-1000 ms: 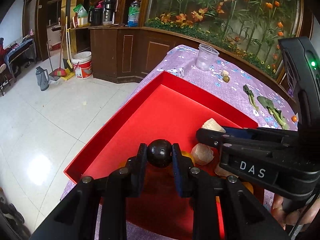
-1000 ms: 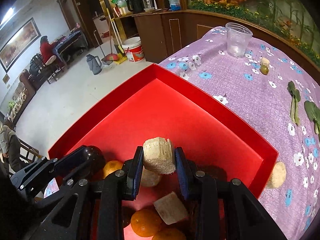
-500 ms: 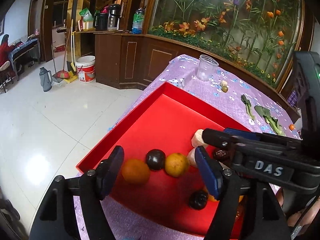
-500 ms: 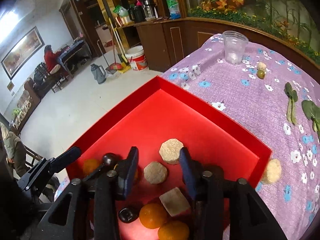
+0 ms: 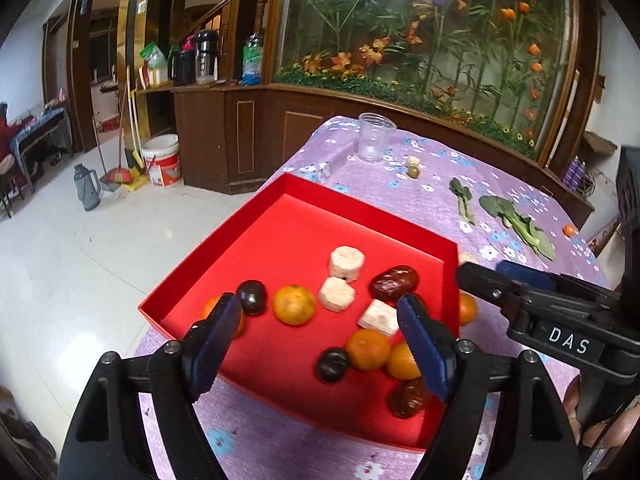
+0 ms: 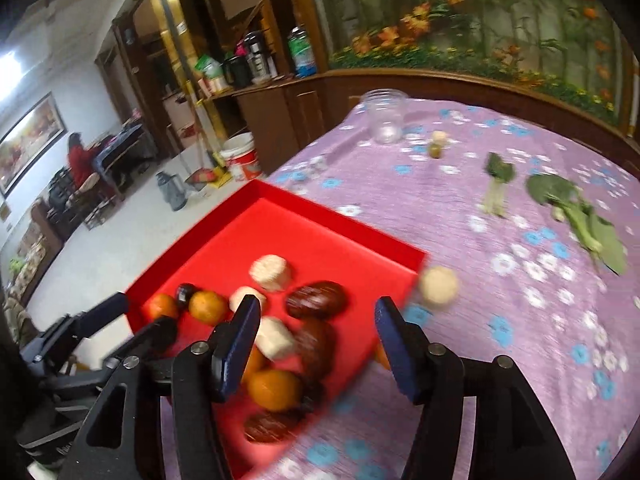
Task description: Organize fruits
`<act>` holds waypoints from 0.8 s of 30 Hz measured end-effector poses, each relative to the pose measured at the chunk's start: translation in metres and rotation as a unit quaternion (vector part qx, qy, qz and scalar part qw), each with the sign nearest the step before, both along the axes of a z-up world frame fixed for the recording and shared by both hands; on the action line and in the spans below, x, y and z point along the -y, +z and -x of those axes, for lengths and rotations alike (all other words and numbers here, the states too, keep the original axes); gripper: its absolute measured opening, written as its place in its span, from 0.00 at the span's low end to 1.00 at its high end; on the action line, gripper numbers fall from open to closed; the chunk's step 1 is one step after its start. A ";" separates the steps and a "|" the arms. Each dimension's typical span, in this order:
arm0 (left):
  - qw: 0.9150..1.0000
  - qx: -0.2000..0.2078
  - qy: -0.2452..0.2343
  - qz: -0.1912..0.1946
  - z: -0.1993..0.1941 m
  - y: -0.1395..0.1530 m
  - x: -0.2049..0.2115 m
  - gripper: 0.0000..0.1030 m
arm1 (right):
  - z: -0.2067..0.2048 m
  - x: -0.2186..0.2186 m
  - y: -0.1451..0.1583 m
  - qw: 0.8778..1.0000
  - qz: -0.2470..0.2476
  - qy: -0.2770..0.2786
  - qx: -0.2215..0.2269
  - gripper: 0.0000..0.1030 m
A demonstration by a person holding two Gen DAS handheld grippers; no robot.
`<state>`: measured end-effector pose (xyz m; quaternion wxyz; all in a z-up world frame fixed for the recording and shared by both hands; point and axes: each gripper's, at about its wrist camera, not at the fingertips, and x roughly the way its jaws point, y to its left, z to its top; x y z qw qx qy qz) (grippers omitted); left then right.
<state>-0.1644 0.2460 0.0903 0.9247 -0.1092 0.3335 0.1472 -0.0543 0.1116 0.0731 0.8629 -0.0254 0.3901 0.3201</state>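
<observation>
Both grippers empty above the tray

Your left gripper point(image 5: 316, 340) and right gripper point(image 6: 316, 340) stood released; fruit lay in the tray point(image 5: 224, 248). One pale piece point(image 6: 439, 285), blurred, seemingly sat outside the rim: you needed to straddle it squarely before clenching.

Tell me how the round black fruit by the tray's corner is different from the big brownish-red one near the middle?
The small round black fruit is nearly a ball and very dark; the oblong brownish-red date is longer, bigger and reddish brown. The black fruit sits between two oranges near the corner; the date lies on its side beside the pale chunks. Both are glossy and rest loose inside the red tray.
</observation>
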 end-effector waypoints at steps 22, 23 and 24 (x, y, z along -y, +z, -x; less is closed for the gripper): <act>0.990 0.063 0.092 -0.083 0.062 0.019 0.073 1.00 | 0.100 0.047 -0.009 0.996 0.005 0.012 0.084 0.80; 0.989 0.060 0.100 -0.087 0.062 0.018 0.074 1.00 | 0.104 0.047 -0.009 0.996 0.008 0.012 0.091 0.81; 0.989 0.058 0.105 -0.090 0.064 0.017 0.076 1.00 | 0.106 0.048 -0.009 0.995 0.010 0.013 0.095 0.82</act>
